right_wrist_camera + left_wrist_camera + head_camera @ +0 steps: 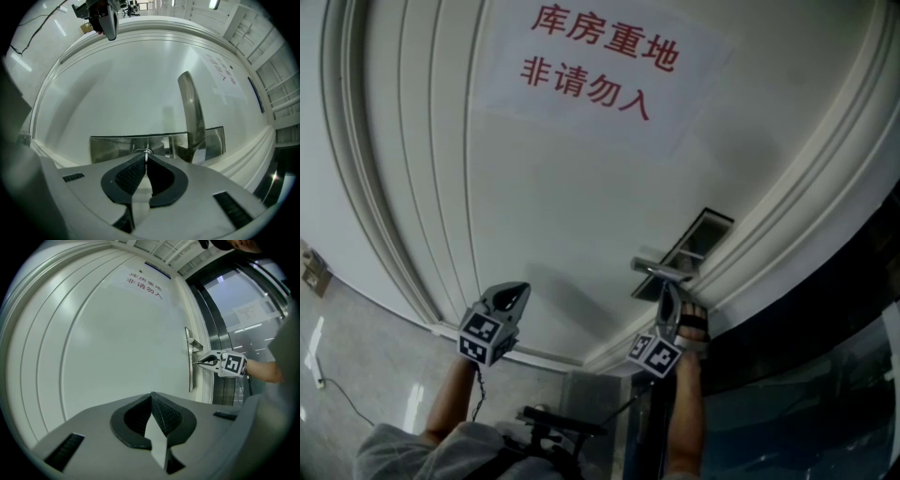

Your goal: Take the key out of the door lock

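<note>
R tool [146, 155] clamped on key [147, 150] in lock plate [110, 147]; L tool [152, 398] closed, empty, clear of door [117, 343].

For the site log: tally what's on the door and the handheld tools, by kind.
White paper sign with red characters: 1
Silver metal lock plate: 1
Silver metal lever handle: 1
Small metal key: 1
Grey two-jaw tools: 2 (left tool, right tool)
Total: 6
</note>
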Demonstrator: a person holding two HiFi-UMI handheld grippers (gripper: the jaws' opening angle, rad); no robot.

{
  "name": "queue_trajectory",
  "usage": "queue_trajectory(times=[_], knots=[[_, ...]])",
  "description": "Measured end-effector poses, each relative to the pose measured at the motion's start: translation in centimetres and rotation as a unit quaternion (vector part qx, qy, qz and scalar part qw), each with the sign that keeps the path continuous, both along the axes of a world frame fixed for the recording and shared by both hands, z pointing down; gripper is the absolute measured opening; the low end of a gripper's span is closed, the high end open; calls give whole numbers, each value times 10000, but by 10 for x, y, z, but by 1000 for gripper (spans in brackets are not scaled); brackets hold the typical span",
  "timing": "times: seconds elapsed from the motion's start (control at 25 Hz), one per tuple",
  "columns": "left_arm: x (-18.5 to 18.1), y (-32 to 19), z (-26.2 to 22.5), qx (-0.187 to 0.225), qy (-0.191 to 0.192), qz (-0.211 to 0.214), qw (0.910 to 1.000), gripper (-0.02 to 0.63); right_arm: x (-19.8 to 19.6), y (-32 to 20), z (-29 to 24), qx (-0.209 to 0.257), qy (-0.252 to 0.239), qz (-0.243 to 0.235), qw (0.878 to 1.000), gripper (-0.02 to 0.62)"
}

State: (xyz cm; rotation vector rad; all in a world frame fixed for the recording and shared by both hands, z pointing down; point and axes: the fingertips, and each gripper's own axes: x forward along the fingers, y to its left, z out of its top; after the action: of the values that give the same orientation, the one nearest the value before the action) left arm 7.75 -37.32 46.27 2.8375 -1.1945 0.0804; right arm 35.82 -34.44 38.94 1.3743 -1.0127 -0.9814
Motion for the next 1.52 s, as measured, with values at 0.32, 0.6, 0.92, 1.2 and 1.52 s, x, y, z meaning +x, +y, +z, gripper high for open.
queue_trajectory(times=[0.32,0.6,0.92,1.2,1.52], knots=[[-1,1,4,-38,-27,22,10000,-8,0,1,0,-43,134,63,9999,21],[-2,0,6,-67,0,30,10000,-8,1,1,1,-60,162,92,9998,21],[-6,0,11,-118,-29,25,9999,-8,-1,1,0,-39,232,103,9997,21],[-8,-1,11,-115,-23,31,9999,-8,-1,2,-1,-119,355,177,9991,21],[-10,0,10,-101,-32,35,9999,-8,-1,2,2,-149,347,169,9991,21]])
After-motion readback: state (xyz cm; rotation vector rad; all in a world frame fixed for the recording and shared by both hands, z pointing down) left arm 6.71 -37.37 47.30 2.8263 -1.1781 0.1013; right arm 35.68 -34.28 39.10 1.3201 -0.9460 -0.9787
